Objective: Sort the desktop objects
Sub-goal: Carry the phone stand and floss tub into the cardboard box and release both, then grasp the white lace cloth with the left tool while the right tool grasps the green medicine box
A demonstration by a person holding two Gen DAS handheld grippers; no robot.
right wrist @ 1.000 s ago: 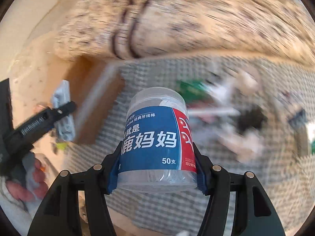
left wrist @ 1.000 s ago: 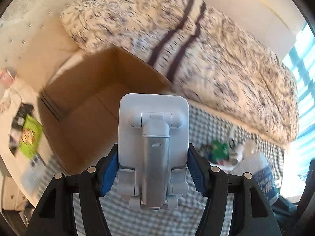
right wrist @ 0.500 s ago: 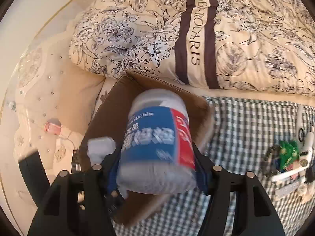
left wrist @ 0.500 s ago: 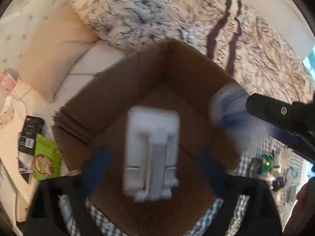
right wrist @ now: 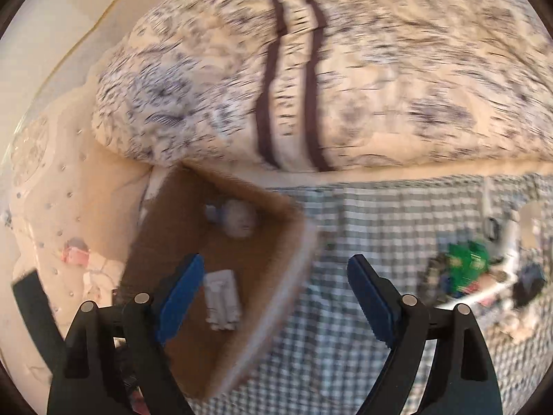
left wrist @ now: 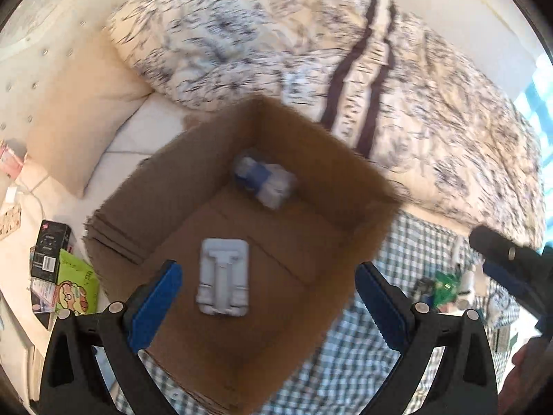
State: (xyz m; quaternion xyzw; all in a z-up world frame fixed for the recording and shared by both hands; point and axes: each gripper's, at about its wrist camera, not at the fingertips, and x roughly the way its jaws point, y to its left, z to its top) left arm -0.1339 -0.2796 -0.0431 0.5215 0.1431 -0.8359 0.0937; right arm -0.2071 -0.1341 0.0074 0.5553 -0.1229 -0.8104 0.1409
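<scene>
Both grippers spread wide, nothing between the blue pads.

Left gripper (left wrist: 266, 297) hangs over the open box (left wrist: 349, 193), looking down into it. Right gripper (right wrist: 273, 297) sits over the box's (right wrist: 287, 242) right corner, half over the box floor, half over the checked cloth (right wrist: 345, 346). In the left view the right gripper's black finger (left wrist: 501, 252) pokes in at the right edge, beside the box. Bit of a hand (left wrist: 528, 377) at lower right.

White stand (left wrist: 224, 276) lies flat on the box floor, near the middle and toward the near side. Long axis runs near-to-far in the left view, T-shaped part facing up, feet end toward the camera. Right view shows the same stand (right wrist: 223, 301) just right of the left pad, long axis also roughly vertical in frame.

Blue-label tub (left wrist: 264, 183) lies on its side in the far corner of the box, axis running diagonally, near the walls; contact with them unclear. In the right view the tub (right wrist: 236, 219) shows a round end toward the camera. Both blurred.

Box sits on a bed: checked cloth (left wrist: 414, 242) under and right of it, flowered duvet (left wrist: 311, 52) with two dark stripes behind, cream pillow (left wrist: 76, 110) to the left. Small clutter (right wrist: 466, 266) on the cloth at right, including something green; too blurred to name. Packets (left wrist: 72, 283) on the white surface left of the box. Studded headboard (right wrist: 45, 186) at far left.
</scene>
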